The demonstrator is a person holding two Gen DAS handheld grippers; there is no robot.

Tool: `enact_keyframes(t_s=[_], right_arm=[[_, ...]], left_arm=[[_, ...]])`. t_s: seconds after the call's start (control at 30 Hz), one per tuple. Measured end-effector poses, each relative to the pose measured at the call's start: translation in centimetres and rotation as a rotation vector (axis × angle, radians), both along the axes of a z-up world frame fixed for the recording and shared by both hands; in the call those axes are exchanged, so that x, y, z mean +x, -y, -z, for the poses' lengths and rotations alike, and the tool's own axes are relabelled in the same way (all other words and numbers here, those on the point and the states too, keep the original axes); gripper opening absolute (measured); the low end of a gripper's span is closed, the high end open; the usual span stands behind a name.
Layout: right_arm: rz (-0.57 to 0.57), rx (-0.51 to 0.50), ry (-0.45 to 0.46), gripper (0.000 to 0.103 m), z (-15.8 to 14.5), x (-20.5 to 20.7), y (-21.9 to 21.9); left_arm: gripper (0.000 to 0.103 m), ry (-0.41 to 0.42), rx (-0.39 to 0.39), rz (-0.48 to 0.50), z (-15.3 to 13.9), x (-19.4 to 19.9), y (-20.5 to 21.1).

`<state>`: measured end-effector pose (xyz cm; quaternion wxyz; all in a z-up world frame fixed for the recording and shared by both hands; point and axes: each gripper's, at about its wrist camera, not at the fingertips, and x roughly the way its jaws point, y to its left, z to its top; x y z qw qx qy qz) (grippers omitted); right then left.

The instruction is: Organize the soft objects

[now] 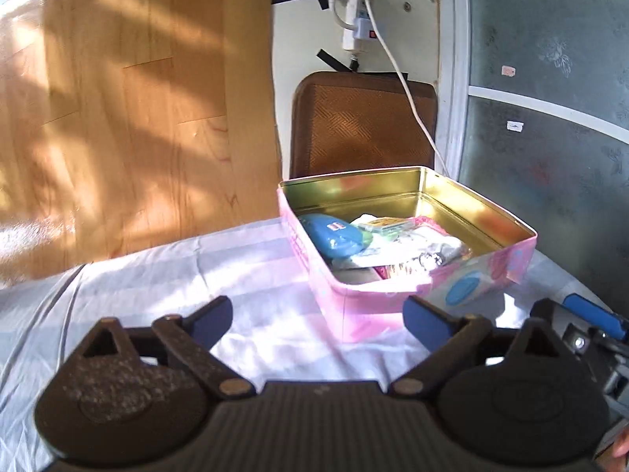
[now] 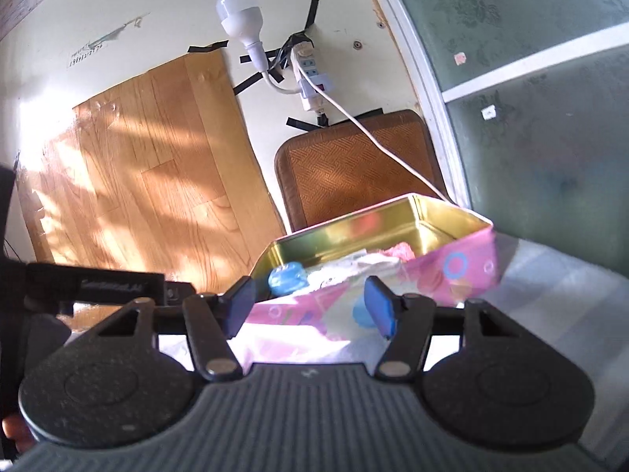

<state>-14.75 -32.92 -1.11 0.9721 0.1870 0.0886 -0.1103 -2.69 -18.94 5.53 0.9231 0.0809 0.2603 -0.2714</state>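
A pink tin (image 1: 354,306) with a gold inside stands open on the white sheet (image 1: 177,275). In it lie a blue soft pack (image 1: 334,238), white packets (image 1: 416,247) and something pink. My left gripper (image 1: 320,324) hovers just before the tin's near corner, jaws wide open and empty. In the right wrist view the tin (image 2: 452,271) and the blue pack (image 2: 287,277) lie just beyond my right gripper (image 2: 310,308), whose pads stand apart with nothing pressed between them. One blue finger of the right gripper (image 1: 593,312) shows at the tin's right.
Behind the tin a brown woven mat (image 1: 361,122) leans on the wall. Above it hang a taped power strip (image 1: 355,27) with a white cable and a bulb (image 2: 240,11). A wood-pattern sheet (image 1: 137,98) covers the wall at left. A frosted glass door (image 1: 550,98) is at right.
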Motion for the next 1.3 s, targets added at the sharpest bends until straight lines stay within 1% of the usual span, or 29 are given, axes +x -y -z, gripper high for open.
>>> enact_keyframes(t_s=[0.1, 0.2, 0.3, 0.33, 0.37, 0.47, 0.53, 0.6, 0.67, 0.77, 0.87, 0.93, 1.0, 1.13, 1.3], right_arm=[[0.000, -0.003, -0.024, 0.065, 0.1, -1.5, -1.8], [-0.018, 0.017, -0.051, 0.067, 0.2, -2.6, -3.1], [-0.031, 0.059, -0.058, 0.079, 0.0, -3.7, -3.8], [-0.034, 0.074, -0.057, 0.086, -0.2, -4.1, -4.1], [-0.037, 0.088, -0.053, 0.089, -0.2, -4.6, -4.3], [-0.060, 0.108, -0.059, 0.092, -0.2, -5.7, -5.1], [-0.083, 0.110, -0.058, 0.093, -0.1, -6.3, -5.6], [-0.088, 0.109, -0.059, 0.093, 0.1, -6.6, -6.0], [-0.081, 0.114, -0.051, 0.094, 0.3, -6.6, -6.3], [-0.068, 0.131, -0.040, 0.094, 0.4, -6.2, -6.2], [-0.041, 0.126, -0.025, 0.094, 0.3, -6.5, -6.0], [-0.024, 0.111, -0.014, 0.094, 0.2, -6.9, -5.8], [-0.004, 0.096, 0.000, 0.093, 0.1, -7.3, -5.6], [0.031, 0.085, 0.022, 0.094, 0.1, -7.7, -5.5], [0.032, 0.095, 0.013, 0.094, 0.3, -7.7, -5.1]], left_arm=[[0.103, 0.012, 0.010, -0.036, 0.6, -2.4, -2.0], [0.103, 0.003, 0.033, -0.042, 1.2, -4.5, -3.3], [0.103, 0.019, 0.044, -0.068, 1.5, -6.7, -4.4], [0.103, 0.029, 0.044, -0.077, 1.5, -7.3, -4.8], [0.103, 0.034, 0.042, -0.088, 1.5, -8.0, -5.2], [0.103, 0.005, 0.032, -0.108, 1.6, -9.2, -6.3], [0.103, -0.023, 0.030, -0.124, 1.7, -9.7, -6.7], [0.103, -0.030, 0.024, -0.145, 1.9, -10.4, -7.3], [0.103, -0.017, 0.034, -0.153, 1.9, -11.0, -7.5], [0.103, 0.017, 0.070, -0.166, 1.9, -11.5, -7.5], [0.103, 0.045, 0.100, -0.189, 1.7, -11.8, -7.3], [0.103, 0.054, 0.089, -0.182, 1.7, -12.0, -7.3], [0.103, 0.046, 0.081, -0.173, 1.9, -12.0, -7.3], [0.103, 0.052, 0.110, -0.156, 2.3, -12.2, -6.4], [0.103, 0.049, 0.130, -0.132, 2.8, -12.6, -5.4]])
